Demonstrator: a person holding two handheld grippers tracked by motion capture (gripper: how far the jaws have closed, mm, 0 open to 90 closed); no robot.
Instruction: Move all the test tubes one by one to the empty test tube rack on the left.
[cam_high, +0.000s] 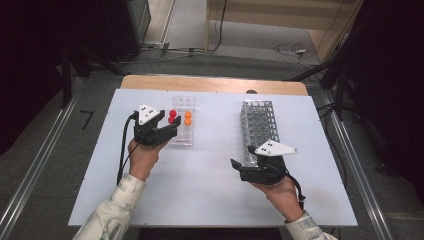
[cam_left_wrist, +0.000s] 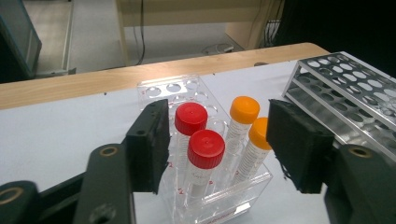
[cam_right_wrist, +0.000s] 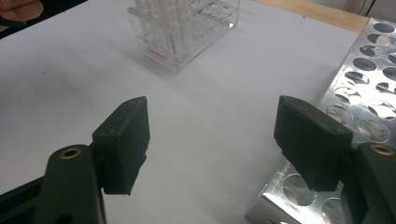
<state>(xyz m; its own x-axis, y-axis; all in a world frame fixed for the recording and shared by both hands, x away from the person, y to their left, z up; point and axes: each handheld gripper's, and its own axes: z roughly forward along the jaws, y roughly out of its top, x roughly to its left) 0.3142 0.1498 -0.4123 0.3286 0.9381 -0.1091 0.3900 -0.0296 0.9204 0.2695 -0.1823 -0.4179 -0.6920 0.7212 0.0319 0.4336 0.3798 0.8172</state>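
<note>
A clear plastic tube rack (cam_high: 182, 125) (cam_left_wrist: 173, 87) (cam_right_wrist: 182, 28) stands left of the table's middle. It holds two red-capped tubes (cam_high: 172, 116) (cam_left_wrist: 205, 148) and two orange-capped tubes (cam_high: 188, 117) (cam_left_wrist: 244, 109), all upright. My left gripper (cam_high: 170, 124) (cam_left_wrist: 223, 140) is open, its jaws standing on either side of the four tubes without pressing on them. A perforated metal rack (cam_high: 259, 127) (cam_left_wrist: 345, 88) (cam_right_wrist: 369, 93) lies at the right. Beside that rack's near end my right gripper (cam_high: 243, 157) (cam_right_wrist: 219, 140) stands open with nothing between its jaws.
The white table top (cam_high: 200, 190) has free room in the middle and along the front. A wooden strip (cam_high: 215, 83) runs along its far edge. Cables lie on the floor beyond.
</note>
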